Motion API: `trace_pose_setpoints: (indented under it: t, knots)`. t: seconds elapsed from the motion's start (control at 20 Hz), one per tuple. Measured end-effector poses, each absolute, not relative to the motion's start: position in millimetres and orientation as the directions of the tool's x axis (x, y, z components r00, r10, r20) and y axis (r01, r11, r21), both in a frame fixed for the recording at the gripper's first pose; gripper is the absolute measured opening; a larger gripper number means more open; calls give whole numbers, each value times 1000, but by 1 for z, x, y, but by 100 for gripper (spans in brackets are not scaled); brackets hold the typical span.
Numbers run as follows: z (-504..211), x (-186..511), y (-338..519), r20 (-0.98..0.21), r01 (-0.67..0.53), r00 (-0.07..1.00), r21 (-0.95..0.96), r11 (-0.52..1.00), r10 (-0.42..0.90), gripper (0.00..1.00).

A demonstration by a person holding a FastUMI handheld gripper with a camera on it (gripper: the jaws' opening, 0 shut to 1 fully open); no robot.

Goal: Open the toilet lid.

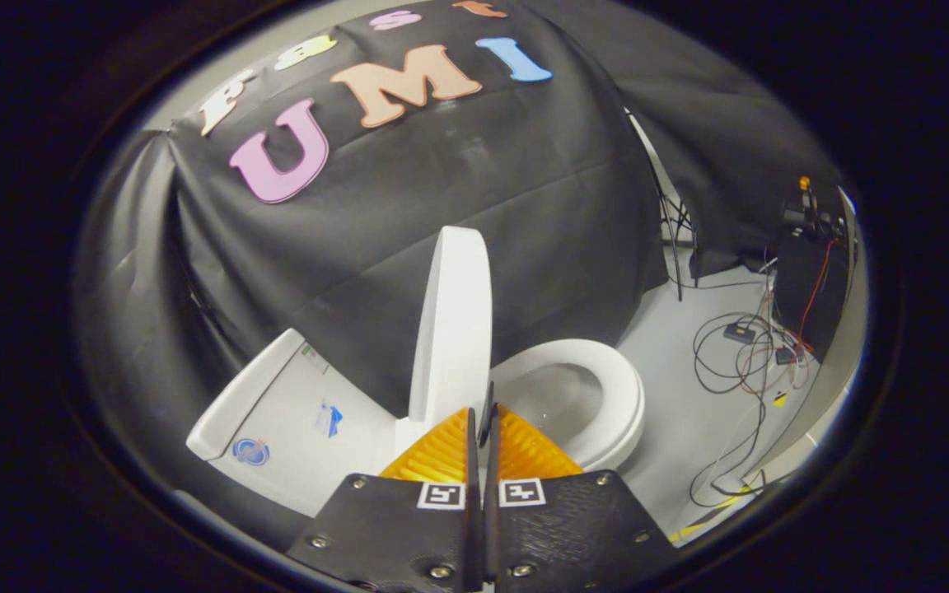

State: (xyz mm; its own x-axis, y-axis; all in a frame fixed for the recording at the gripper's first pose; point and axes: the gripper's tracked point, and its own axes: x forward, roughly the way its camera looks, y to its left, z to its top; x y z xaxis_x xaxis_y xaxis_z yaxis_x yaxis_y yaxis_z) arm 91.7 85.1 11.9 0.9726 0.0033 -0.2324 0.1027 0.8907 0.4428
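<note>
Both fingers of the gripper (pixel 484 416) were clenched together on nothing, just before the lid (pixel 454 321), which stood upright beside the seat (pixel 606 387), so only withdrawal seemingly remained.

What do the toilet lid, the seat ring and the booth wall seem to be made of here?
Toilet lid, raised beyond the closed fingers: looks like smooth white plastic with a soft sheen. Seat ring: the same glossy white, plastic or possibly ceramic. Booth wall: matte black cloth, judging by its folds and creases.
</note>
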Motion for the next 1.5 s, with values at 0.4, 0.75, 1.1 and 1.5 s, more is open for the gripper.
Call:
trace_pose_setpoints:
  t: [0.4, 0.75, 1.1, 1.5]
  knots:
    - [43, 84, 132, -209, 43, 977, 330, 943, 29, 1]
    - [63, 76, 175, -193, -11, 979, 243, 970, 59, 1]
    - [75, 70, 218, -196, -45, 978, 135, 990, 71, 1]
    - [80, 63, 252, -150, 13, 989, -13, 1000, -14, 1]
